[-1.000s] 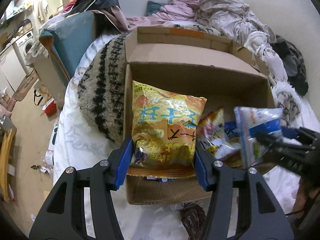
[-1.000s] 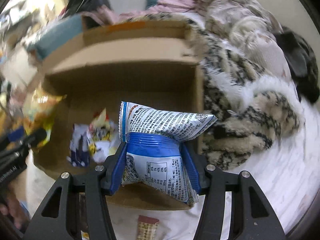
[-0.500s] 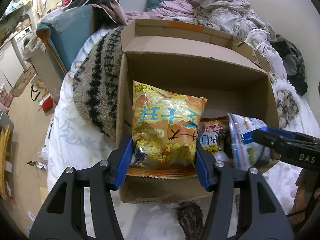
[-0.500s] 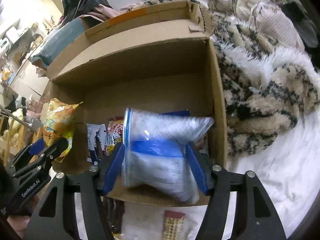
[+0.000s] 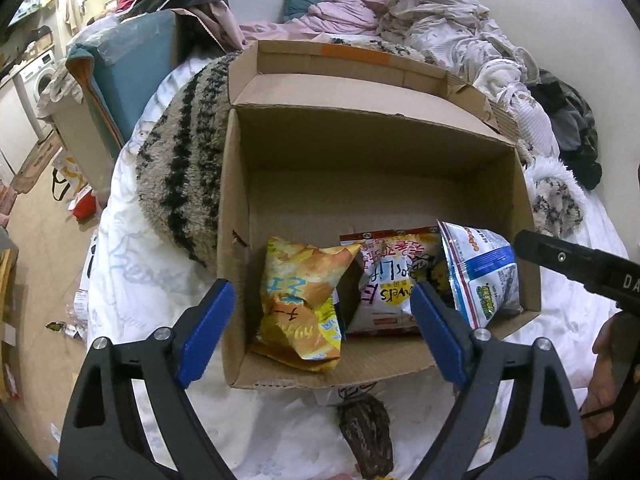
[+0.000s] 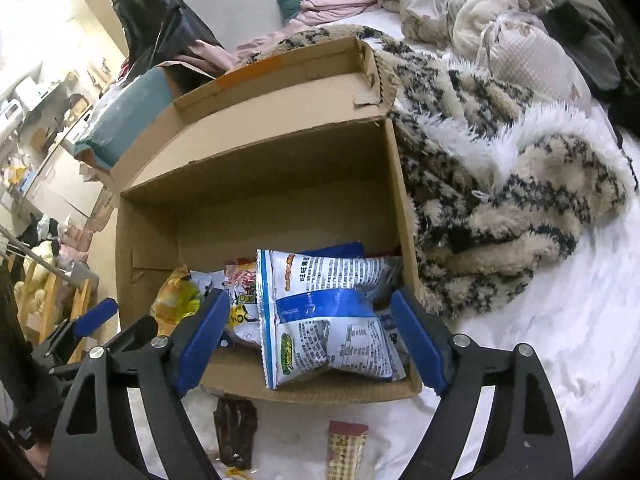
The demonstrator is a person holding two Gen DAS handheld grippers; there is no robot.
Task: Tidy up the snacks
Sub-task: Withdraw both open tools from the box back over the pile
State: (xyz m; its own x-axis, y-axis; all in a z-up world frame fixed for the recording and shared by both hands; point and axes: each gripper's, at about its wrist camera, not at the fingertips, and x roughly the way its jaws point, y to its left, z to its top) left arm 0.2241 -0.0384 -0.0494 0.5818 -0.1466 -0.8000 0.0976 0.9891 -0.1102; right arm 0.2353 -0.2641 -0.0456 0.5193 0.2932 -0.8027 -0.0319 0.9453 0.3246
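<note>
Both my claws now gape empty: left claw (image 5: pixel 320 328) has dropped the yellow bag (image 5: pixel 304 304), right claw (image 6: pixel 316 336) the blue-white bag (image 6: pixel 324 320), into the cardboard box (image 5: pixel 360 148); more snacks wait on the bed (image 6: pixel 540 360).

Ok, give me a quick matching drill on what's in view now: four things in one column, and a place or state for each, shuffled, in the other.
Things:
1. yellow crinkly snack bag
2. blue and white snack bag
3. dark brown snack packet
4. left gripper

Places or states:
A. on the white bedsheet, outside the brown cardboard box
B. open, holding nothing
C. at the box's left end, inside
D. at the box's right end, inside

Pairs: 1-C, 2-D, 3-A, 4-B
</note>
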